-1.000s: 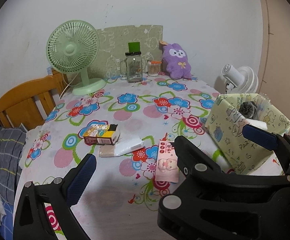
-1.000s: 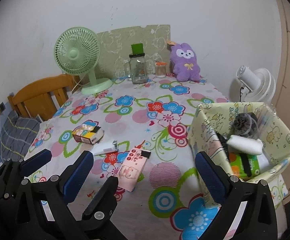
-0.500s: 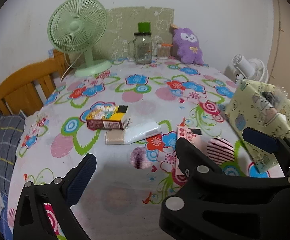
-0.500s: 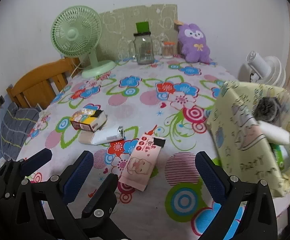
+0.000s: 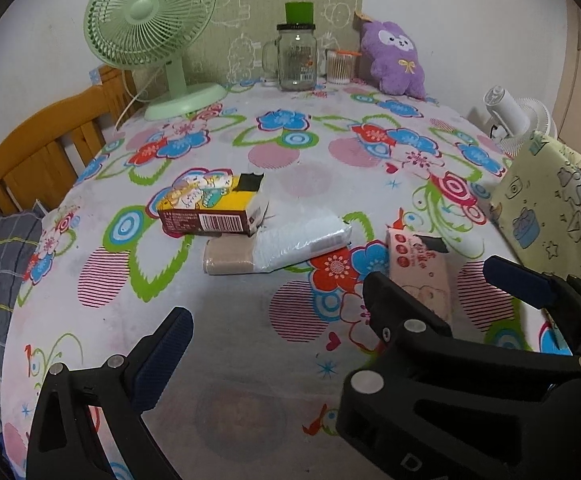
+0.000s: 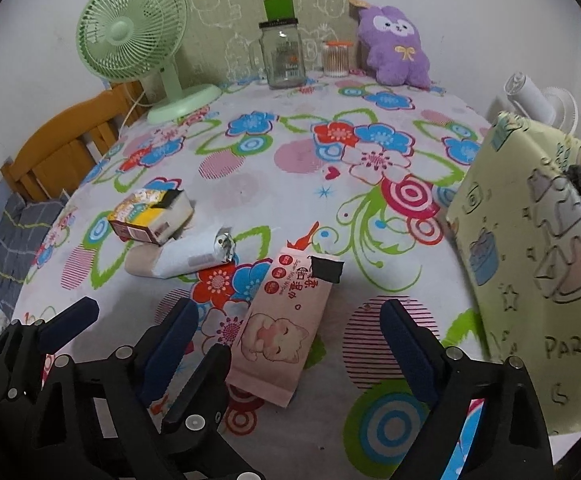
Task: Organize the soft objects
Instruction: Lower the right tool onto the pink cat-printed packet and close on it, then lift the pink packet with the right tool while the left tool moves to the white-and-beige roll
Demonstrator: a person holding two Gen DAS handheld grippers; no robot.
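Okay, floral tabletop point(image 6: 298, 184) with three soft packs lying in the middle. Pink wet-wipe pack point(image 6: 284, 326) with a cat print and a black tab at its far end, flat on the cloth, right between the fingers of the right gripper point(image 6: 286, 344); jaws there wide apart, just been closing in a bit, pads not touching the pack. Left gripper point(image 5: 332, 302) just beside it, jaws also wide apart, only bare cloth between them. Further back, yellow-and-brown tissue pack point(image 5: 212, 210) touching a white pack point(image 5: 302, 240) with a beige end. Yellow cartoon-print bag point(image 6: 538, 264) standing open at the right edge, something grey and fuzzy inside. At the far end by the wall: green fan point(image 5: 150, 32), glass jar mug point(image 5: 296, 58), purple plush point(image 5: 394, 58). Wooden chair back point(image 5: 38, 156) off to the left.
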